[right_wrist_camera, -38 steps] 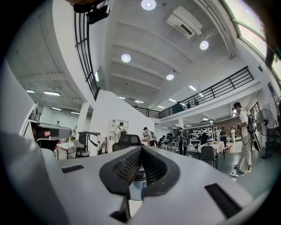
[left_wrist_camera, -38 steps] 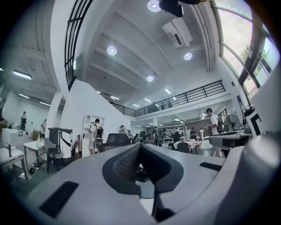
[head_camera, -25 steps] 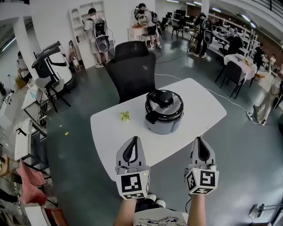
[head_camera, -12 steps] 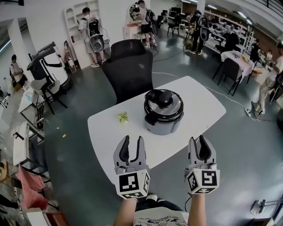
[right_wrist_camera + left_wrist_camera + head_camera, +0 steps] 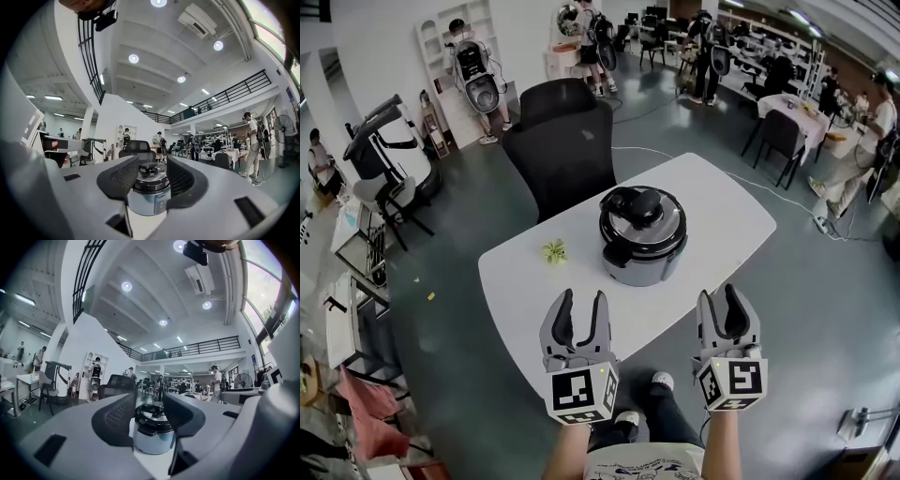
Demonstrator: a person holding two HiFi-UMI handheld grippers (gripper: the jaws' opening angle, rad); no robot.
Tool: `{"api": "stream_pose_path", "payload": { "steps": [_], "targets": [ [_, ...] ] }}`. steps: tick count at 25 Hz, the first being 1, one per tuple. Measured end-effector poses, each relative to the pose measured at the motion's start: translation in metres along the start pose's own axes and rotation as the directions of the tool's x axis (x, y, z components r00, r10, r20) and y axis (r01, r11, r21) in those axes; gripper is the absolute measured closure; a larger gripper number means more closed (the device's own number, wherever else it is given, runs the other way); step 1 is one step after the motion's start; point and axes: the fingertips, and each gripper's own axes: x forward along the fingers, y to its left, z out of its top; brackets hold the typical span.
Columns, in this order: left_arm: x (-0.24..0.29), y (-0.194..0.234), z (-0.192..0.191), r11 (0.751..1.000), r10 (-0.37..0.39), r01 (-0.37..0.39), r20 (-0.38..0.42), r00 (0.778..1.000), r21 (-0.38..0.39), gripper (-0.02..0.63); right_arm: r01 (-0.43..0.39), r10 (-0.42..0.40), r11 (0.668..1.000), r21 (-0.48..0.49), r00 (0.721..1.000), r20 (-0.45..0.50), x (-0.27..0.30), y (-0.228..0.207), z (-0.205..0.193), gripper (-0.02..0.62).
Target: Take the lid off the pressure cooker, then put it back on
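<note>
A silver pressure cooker point(image 5: 643, 236) with its black lid point(image 5: 640, 208) on stands in the middle of the white table point(image 5: 712, 211). Both grippers hover near the table's front edge, well short of the cooker and pointing at it. My left gripper point(image 5: 577, 302) has its jaws opening, nothing between them. My right gripper point(image 5: 724, 297) is also opening and empty. In the left gripper view the cooker point(image 5: 154, 437) shows far off between the fingers point(image 5: 115, 420). The right gripper view frames the cooker point(image 5: 147, 190) the same way, and its lid point(image 5: 149, 179) is on.
A small green plant-like thing point(image 5: 554, 250) lies on the table left of the cooker. A black office chair point(image 5: 562, 141) stands behind the table. People, tables and other chairs fill the room farther back. A person's foot point(image 5: 661, 382) shows below the table edge.
Both grippers went from shut to open and edged forward toward the table. The head view shifted, so the table and cooker sit slightly higher and more left in it.
</note>
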Motion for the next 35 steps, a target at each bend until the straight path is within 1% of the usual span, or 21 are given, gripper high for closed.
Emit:
{"api": "stream_pose_path", "payload": {
  "steps": [4,10,17,21,26,30,32,35],
  "targets": [
    [0.015,-0.001,-0.004,1.000,-0.006,0.006,-0.011,1.000,-0.006,0.414,0.001,-0.001,1.000,-0.004,1.000,-0.009,0.014,-0.006,-0.002,0.405],
    [0.044,0.006,-0.008,1.000,0.020,-0.020,-0.013,1.000,-0.009,0.414,-0.015,0.015,1.000,0.001,1.000,-0.005,0.047,-0.018,-0.005,0.397],
    [0.096,0.003,-0.017,0.996,0.084,-0.084,-0.013,0.996,-0.016,0.414,-0.086,0.086,0.996,0.006,0.996,0.001,0.104,-0.045,-0.010,0.396],
    [0.128,0.000,-0.022,0.992,0.127,-0.127,-0.014,0.992,-0.016,0.414,-0.141,0.141,0.990,0.001,0.990,-0.002,0.141,-0.060,-0.014,0.393],
    [0.169,-0.003,-0.026,0.985,0.172,-0.172,-0.020,0.985,-0.016,0.414,-0.213,0.213,0.977,-0.011,0.977,-0.010,0.191,-0.075,-0.017,0.391],
    [0.199,0.000,-0.029,0.974,0.227,-0.227,-0.024,0.974,-0.015,0.414,-0.275,0.275,0.961,-0.015,0.961,-0.014,0.231,-0.085,-0.017,0.390],
    [0.209,0.002,-0.031,0.966,0.256,-0.257,-0.026,0.966,-0.021,0.414,-0.311,0.311,0.950,-0.016,0.950,-0.015,0.247,-0.088,-0.018,0.389],
    [0.226,0.005,-0.032,0.951,0.306,-0.306,-0.028,0.952,-0.032,0.414,-0.381,0.380,0.924,-0.035,0.925,-0.018,0.273,-0.090,-0.017,0.383]
  ]
}}
